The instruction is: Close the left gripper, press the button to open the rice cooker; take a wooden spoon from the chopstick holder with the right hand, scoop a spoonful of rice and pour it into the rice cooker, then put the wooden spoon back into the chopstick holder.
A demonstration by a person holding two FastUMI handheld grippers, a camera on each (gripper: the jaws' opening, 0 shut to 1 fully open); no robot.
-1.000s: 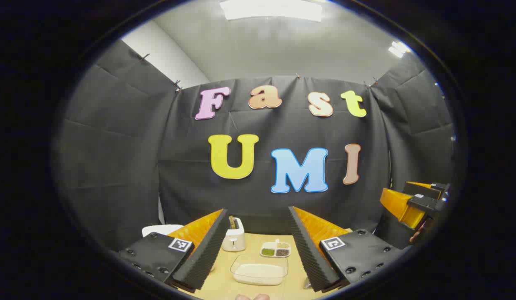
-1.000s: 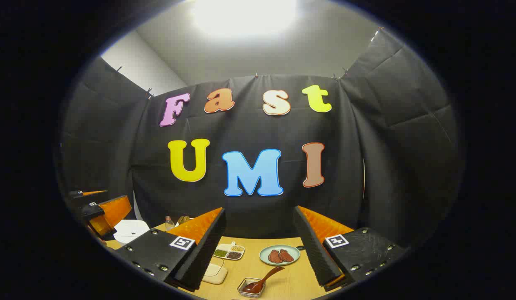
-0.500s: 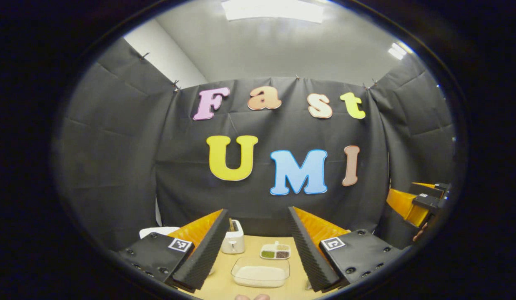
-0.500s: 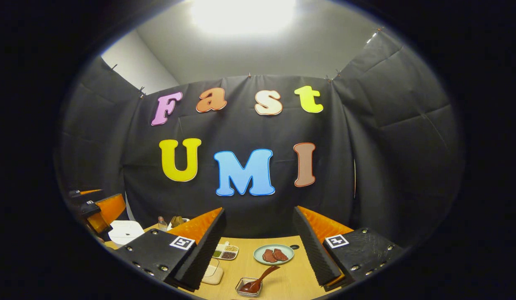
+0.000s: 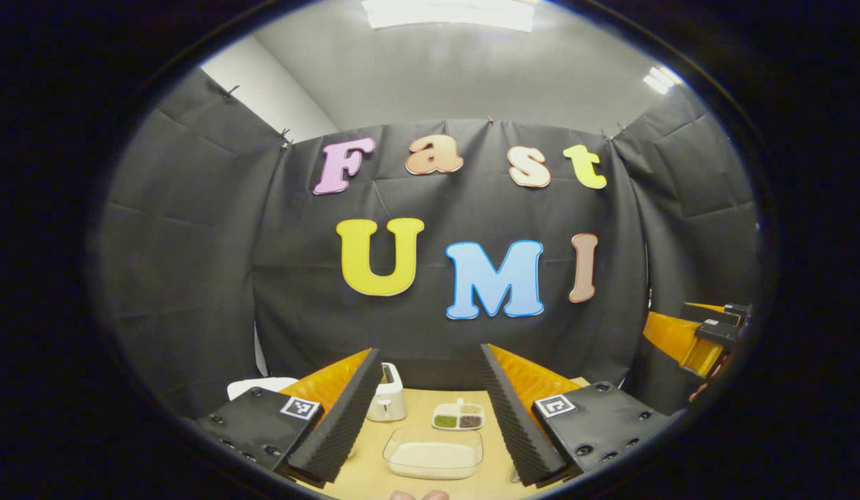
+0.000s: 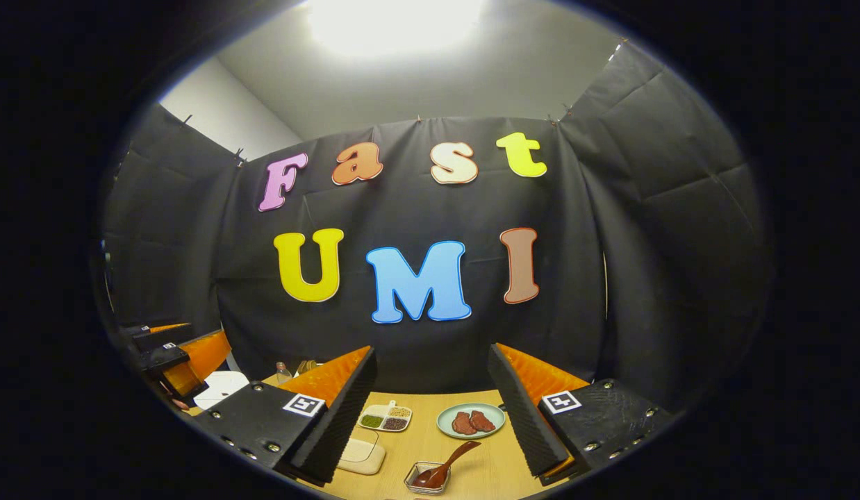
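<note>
Wooden table (image 5: pixel 430 417): pale top, carried low in both views; both grippers are held well above its near edge.
Left gripper (image 5: pixel 430 423): fingers stand wide apart, nothing between them. It is judged not yet readied for the button press, which needs them closed.
Right gripper (image 6: pixel 430 417): fingers wide apart and empty, likely kept so for taking a spoon handle.
Rice tray (image 5: pixel 433 453): clear tray of white rice, seen between the left gripper's fingers near the table's front edge, placed within easy scooping reach.
Rice cooker (image 5: pixel 260 384): a white rounded top is glimpsed at the table's left edge, mostly hidden behind a finger; whether its lid is down cannot be told.
Holder (image 5: pixel 386 402): white upright holder toward the back edge, something dark standing in it; the wooden spoon cannot be made out for certain.
Divided dish (image 5: pixel 459 417): small dish of grains, just behind the rice tray.
Plate (image 6: pixel 471 420): pale plate with reddish slices, toward the back edge.
Dark spoon (image 6: pixel 444 469): resting in a small square dish (image 6: pixel 410 481) near the front edge.
</note>
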